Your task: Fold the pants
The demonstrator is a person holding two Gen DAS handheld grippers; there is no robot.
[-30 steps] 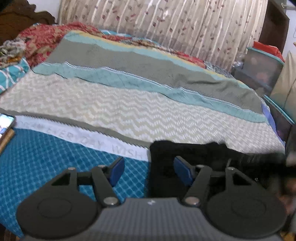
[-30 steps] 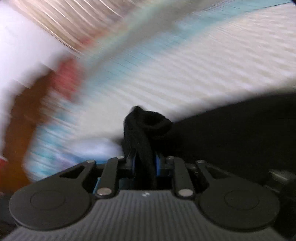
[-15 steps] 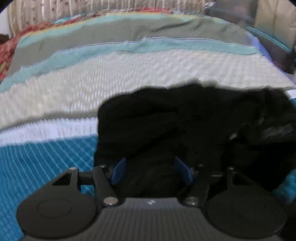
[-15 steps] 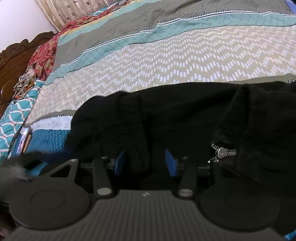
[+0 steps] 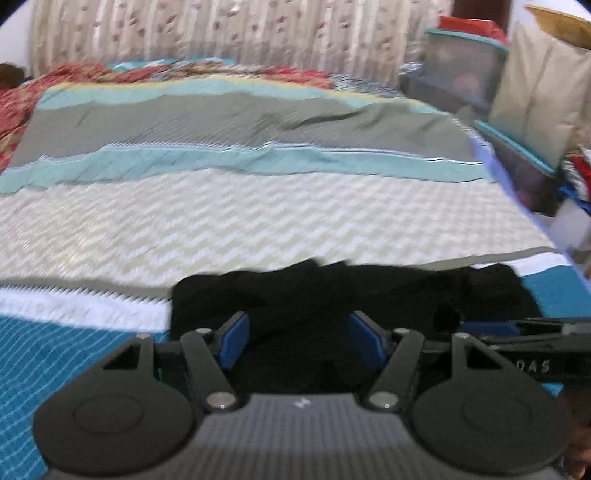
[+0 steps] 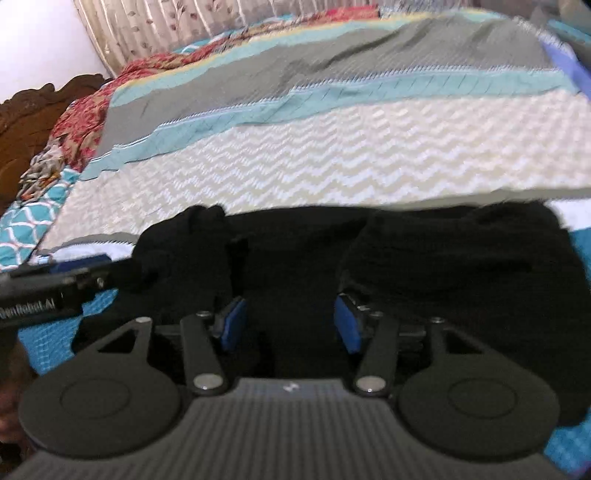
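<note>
Both grippers hover low over the black pants (image 5: 332, 295), which lie bunched in a wide heap across the near part of the bed, on the teal checked band of the bedspread (image 5: 55, 354) and reaching up to its white strip and the cream zigzag band beyond. At the left end of the heap, the left gripper (image 5: 301, 341) has its blue pads (image 5: 233, 341) set well apart with black cloth lying between them; the pads do not press on the fabric. In the right wrist view this same tool enters from the left edge as a dark bar with white lettering, its tip at the pants' left corner. Further right, the right gripper (image 6: 290, 325) is spreading its jaws, and its blue pads (image 6: 347, 328) stand clear on either side of a dark fold of the pants (image 6: 443, 266), nothing pinched. A thick rolled ridge of cloth rises just right of its right finger. Beyond the pants the bedspread runs away in bands of cream, pale teal and grey, with a red floral blanket (image 6: 85, 122) near the carved wooden headboard (image 6: 33, 110) on the far left. A patterned curtain (image 5: 240, 33) hangs behind the bed, and stacked storage boxes (image 5: 465, 74) stand at the far right.
</note>
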